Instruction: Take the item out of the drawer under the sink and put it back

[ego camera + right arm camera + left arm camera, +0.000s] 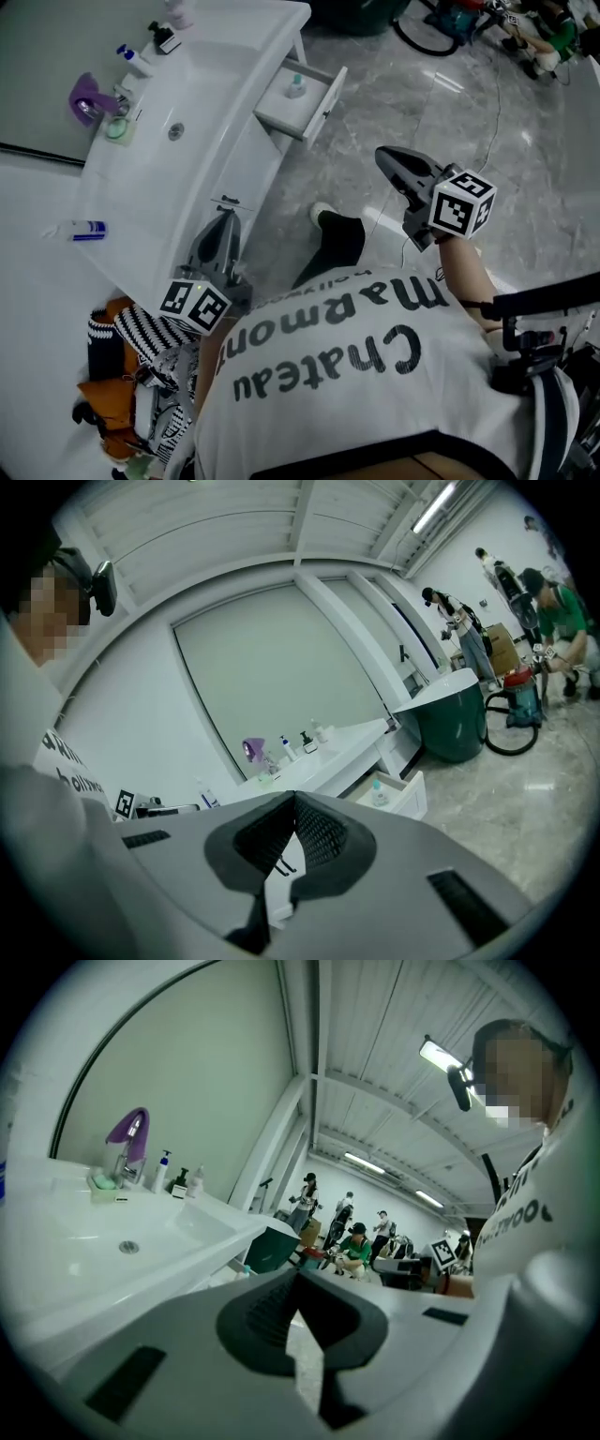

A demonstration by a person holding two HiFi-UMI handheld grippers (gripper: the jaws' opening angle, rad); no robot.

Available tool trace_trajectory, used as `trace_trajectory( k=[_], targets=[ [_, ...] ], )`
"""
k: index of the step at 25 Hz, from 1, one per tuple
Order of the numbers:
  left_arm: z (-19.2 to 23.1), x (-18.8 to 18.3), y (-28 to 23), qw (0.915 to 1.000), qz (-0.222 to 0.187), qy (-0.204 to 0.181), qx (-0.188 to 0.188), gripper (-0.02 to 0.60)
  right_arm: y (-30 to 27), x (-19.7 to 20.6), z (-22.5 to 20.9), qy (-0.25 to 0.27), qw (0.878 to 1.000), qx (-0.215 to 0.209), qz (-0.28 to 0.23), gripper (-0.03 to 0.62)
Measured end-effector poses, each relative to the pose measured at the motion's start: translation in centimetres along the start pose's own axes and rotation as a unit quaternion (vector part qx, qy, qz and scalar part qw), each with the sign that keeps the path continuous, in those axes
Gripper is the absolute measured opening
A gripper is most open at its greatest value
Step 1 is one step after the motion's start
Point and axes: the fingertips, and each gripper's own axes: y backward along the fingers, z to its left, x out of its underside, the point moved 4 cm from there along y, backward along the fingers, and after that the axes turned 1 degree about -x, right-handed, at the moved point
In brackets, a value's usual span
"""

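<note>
We see the small bottle [296, 86], pale and clear-looking with a teal cap, standing upright in the open drawer [330, 94] that juts out from under the sink [220, 84]. Our left gripper [223, 220] hangs just off the sink's front edge, and our right gripper [386, 157] is farther out from the sink. Both are clenched together on nothing.

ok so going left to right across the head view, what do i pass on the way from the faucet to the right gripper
purple faucet → sink drain → small bottle in the open drawer → right gripper, jaws shut
</note>
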Motion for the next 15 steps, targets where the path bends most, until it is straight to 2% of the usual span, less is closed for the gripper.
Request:
trace_trajectory(
  k=[8, 15],
  targets=[
    [2.4, -3.4, -11.5, 0.9987, -0.002, 0.023, 0.045, 0.009, -6.5, -3.7, -7.1, -0.029, 0.999, 0.009, 0.039, 0.009],
    [1.1, -3.3, -13.8, 0.9953, -0.002, -0.016, 0.096, 0.009, -7.1, -4.0, -7.1, -0.026, 0.999, 0.008, 0.029, 0.009]
  ],
)
